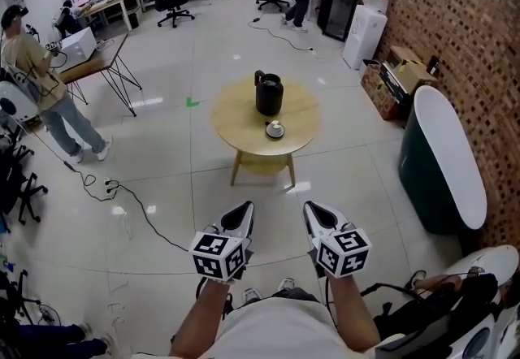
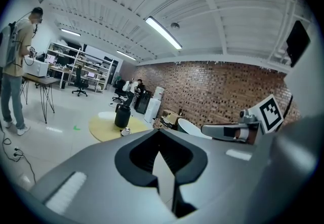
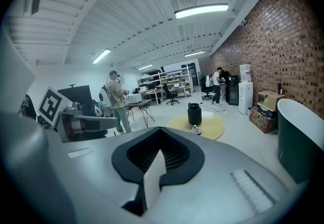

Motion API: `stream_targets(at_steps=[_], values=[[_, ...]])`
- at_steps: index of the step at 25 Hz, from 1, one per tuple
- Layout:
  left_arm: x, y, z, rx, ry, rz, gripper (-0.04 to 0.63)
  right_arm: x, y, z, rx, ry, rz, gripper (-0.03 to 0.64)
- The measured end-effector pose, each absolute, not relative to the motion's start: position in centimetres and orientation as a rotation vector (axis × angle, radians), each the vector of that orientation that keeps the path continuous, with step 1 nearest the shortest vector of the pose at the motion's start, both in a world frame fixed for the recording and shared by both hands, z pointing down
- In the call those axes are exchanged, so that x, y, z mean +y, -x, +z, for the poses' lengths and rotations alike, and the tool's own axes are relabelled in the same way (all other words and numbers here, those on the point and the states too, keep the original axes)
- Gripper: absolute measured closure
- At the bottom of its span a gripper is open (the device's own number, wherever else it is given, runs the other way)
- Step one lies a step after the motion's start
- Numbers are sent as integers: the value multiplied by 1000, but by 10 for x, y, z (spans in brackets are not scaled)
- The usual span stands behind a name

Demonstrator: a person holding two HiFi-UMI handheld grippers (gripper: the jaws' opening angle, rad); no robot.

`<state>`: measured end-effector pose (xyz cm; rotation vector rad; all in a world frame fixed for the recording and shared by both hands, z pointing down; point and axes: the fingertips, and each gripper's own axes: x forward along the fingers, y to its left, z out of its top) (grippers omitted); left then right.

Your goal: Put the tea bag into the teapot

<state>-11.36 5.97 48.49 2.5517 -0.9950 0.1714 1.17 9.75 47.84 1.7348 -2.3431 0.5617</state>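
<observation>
A black teapot [image 1: 269,93] stands on a round wooden table [image 1: 236,118] some way ahead of me. In front of it lies a small white saucer [image 1: 275,130] with something small on it; I cannot make out a tea bag. Both gripper views also show the teapot [image 2: 122,115] [image 3: 194,114] far off. My left gripper [image 1: 244,209] and right gripper [image 1: 313,209] are held side by side close to my body, well short of the table. Each has its jaws together with nothing between them. The left gripper [image 2: 160,134] and right gripper [image 3: 161,132] point toward the table.
A dark green tub [image 1: 443,158] stands at the right by the brick wall, with cardboard boxes [image 1: 398,73] and a water dispenser [image 1: 363,32] beyond. A person [image 1: 49,89] stands at the left near a desk [image 1: 89,57]. A cable [image 1: 138,203] runs across the tiled floor.
</observation>
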Motion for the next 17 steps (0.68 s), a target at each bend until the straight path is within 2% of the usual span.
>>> stream_targets(at_steps=[17], values=[[72, 88, 494, -992, -2533, 208, 583, 111, -29, 482, -2345, -1715, 579, 617]])
